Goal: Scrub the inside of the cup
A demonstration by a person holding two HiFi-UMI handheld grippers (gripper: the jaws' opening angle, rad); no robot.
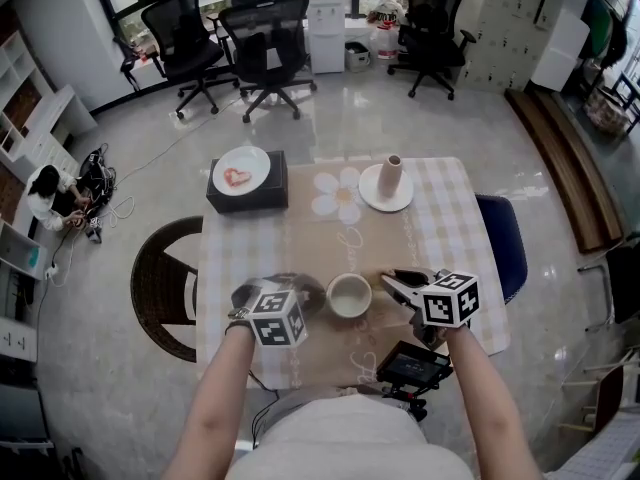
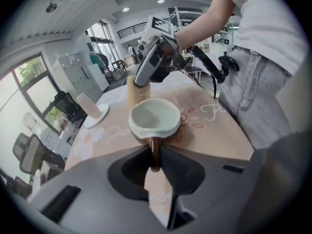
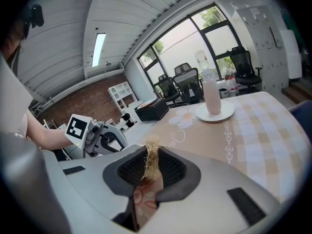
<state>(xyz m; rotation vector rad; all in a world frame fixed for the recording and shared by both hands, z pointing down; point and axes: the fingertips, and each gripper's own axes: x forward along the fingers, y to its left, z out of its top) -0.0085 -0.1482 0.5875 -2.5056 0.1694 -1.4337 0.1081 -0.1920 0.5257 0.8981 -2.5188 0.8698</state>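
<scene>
The cup [image 1: 349, 295] sits near the front edge of the bench [image 1: 440, 218], hemmed in on both sides. The left claw [image 1: 312, 298] grips its handle, and the right claw [image 1: 392, 280], pinching a straw-coloured tuft [image 3: 152, 162], is just beside its other side. Its mouth is open from above. Beyond it the bench's middle lies bare, between a black box [image 1: 250, 200] carrying a plate [image 1: 240, 171] at far left and a vase [image 1: 390, 176] on a saucer [image 1: 385, 201] at far right. A dark chair [image 1: 160, 278] and a blue chair [image 1: 505, 243] close the bench's sides.
</scene>
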